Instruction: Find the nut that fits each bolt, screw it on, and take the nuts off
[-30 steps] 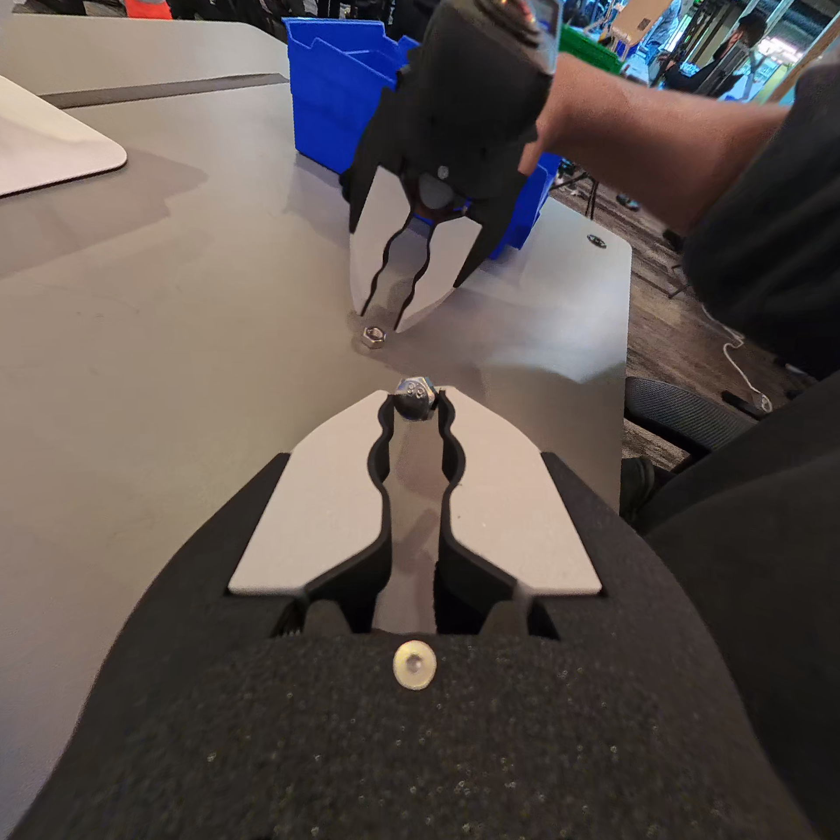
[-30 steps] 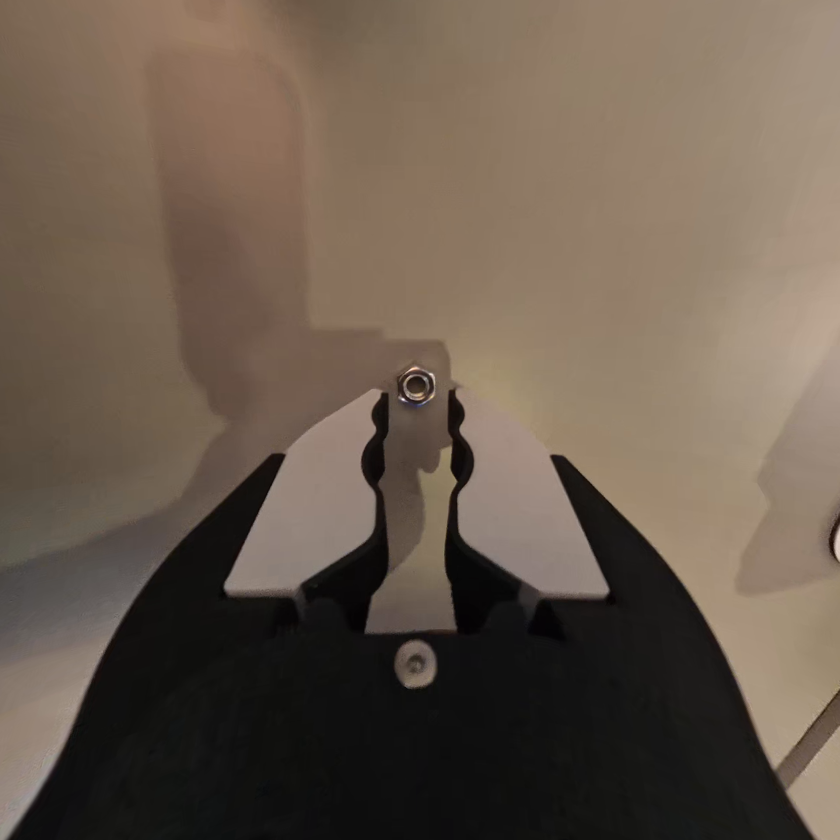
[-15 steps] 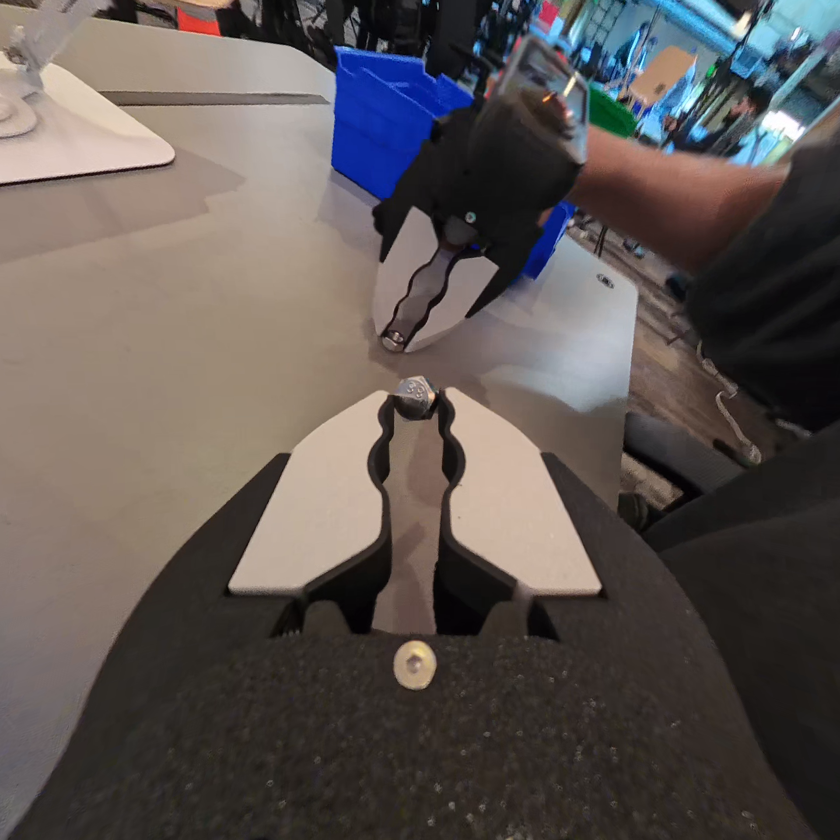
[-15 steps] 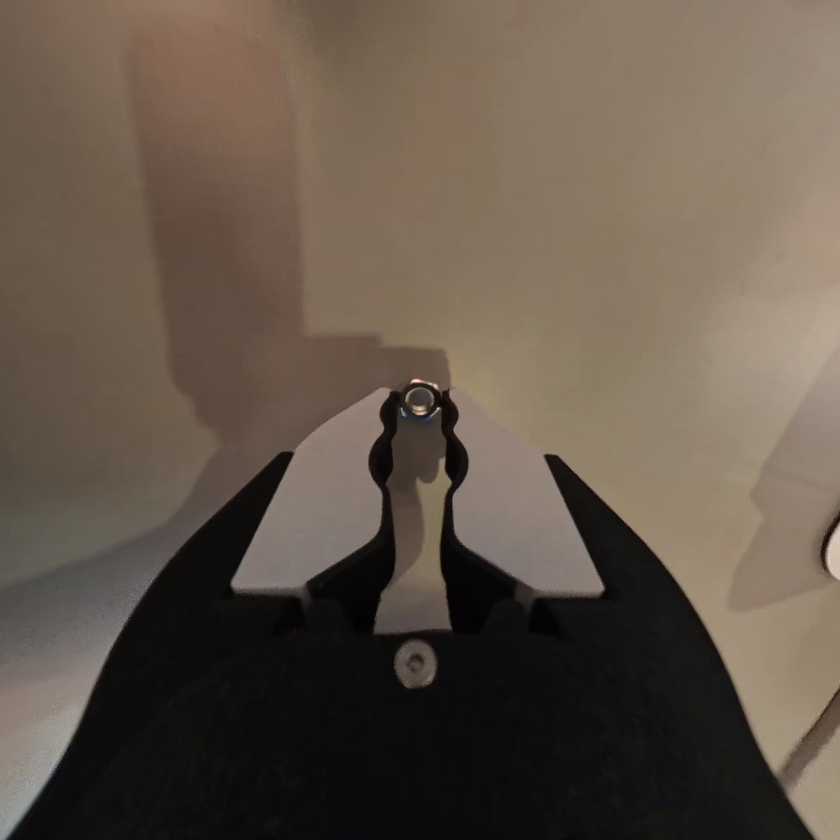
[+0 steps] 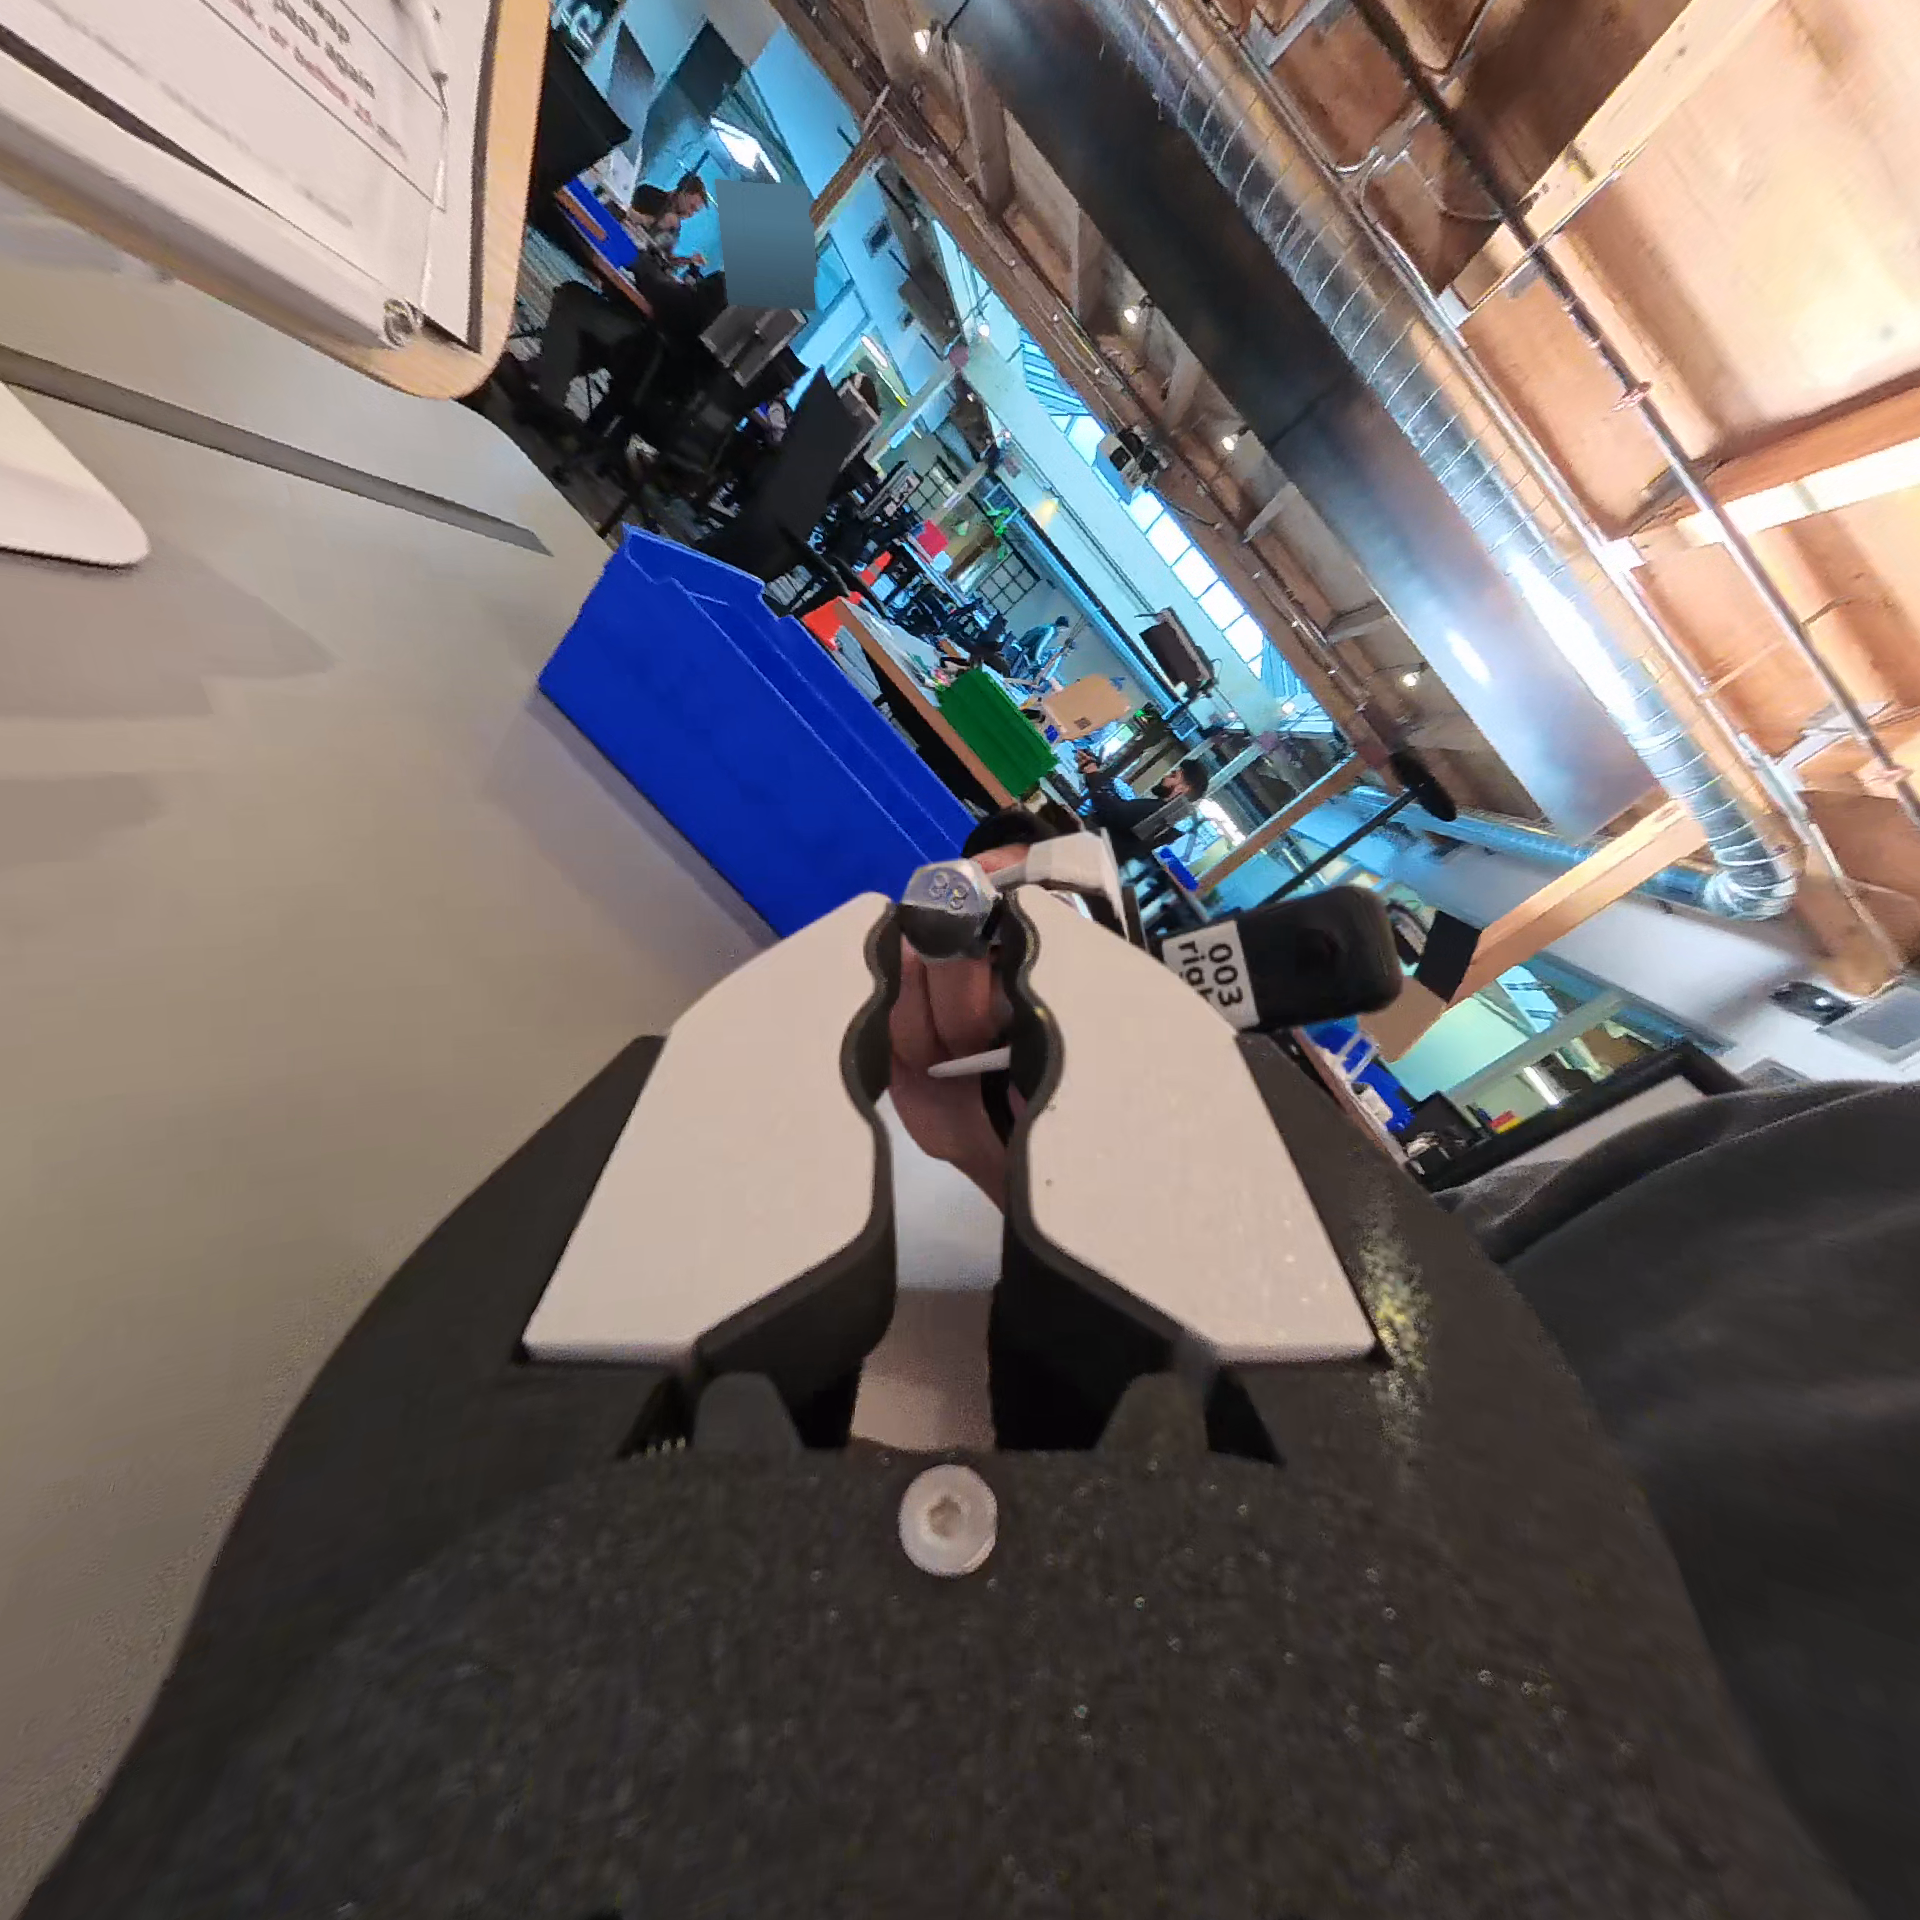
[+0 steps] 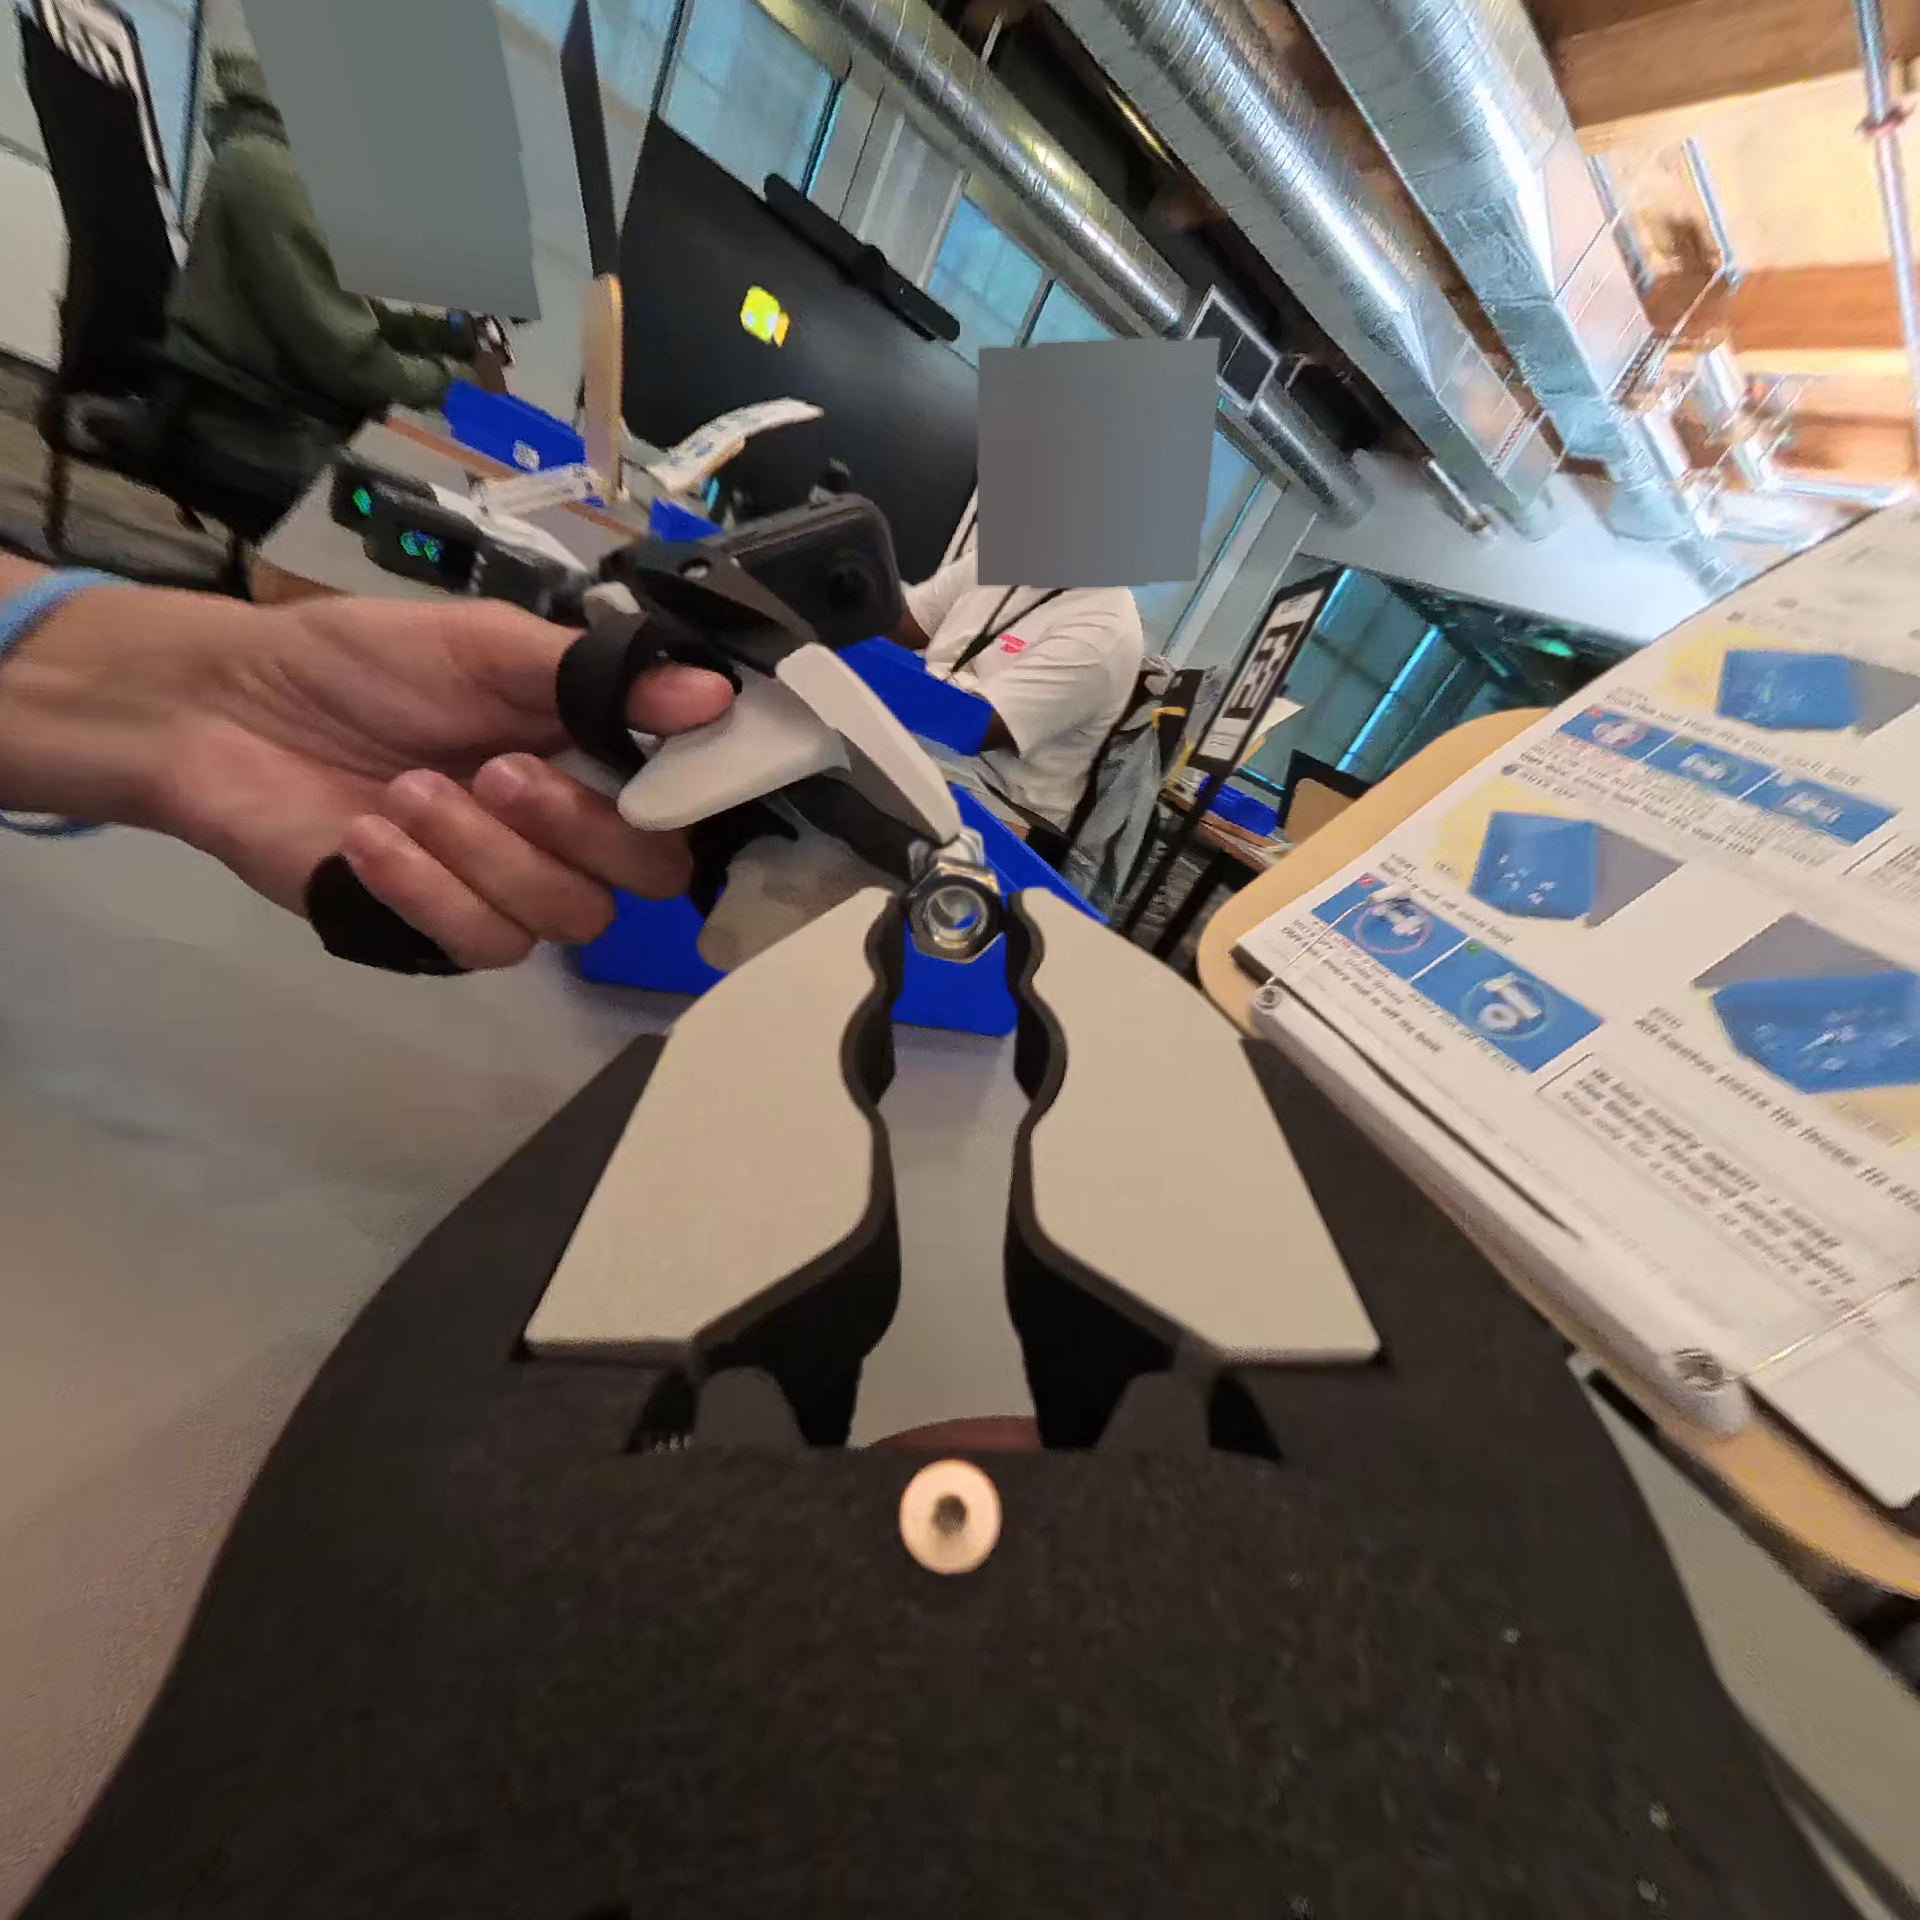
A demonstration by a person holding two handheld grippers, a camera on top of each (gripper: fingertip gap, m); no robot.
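Note:
My left gripper (image 5: pixel 951 925) is shut on a silver hex-head bolt (image 5: pixel 943 906), held at its fingertips and lifted off the grey table (image 5: pixel 260 935). My right gripper (image 6: pixel 951 914) is shut on a silver hex nut (image 6: pixel 951 916), its hole facing the camera. In the right wrist view the left gripper's white finger (image 6: pixel 868 732) comes in from the upper left and its tip meets the nut; the bolt there is mostly hidden. In the left wrist view the right gripper's white finger (image 5: pixel 1055 862) and its black camera (image 5: pixel 1314 961) sit just behind the bolt.
A blue bin (image 5: pixel 727 727) stands on the table behind the grippers; it also shows in the right wrist view (image 6: pixel 935 1003). A printed instruction sheet on a wooden board (image 6: pixel 1610 1039) is at the right. A person's hand (image 6: pixel 364 748) holds the left gripper. People sit at desks beyond. Less than 4 cm separates the two grippers' tips.
The right gripper shut on the nut on the table and lifted it. Both grippers tilted up and came together, bringing nut and bolt tip to tip.

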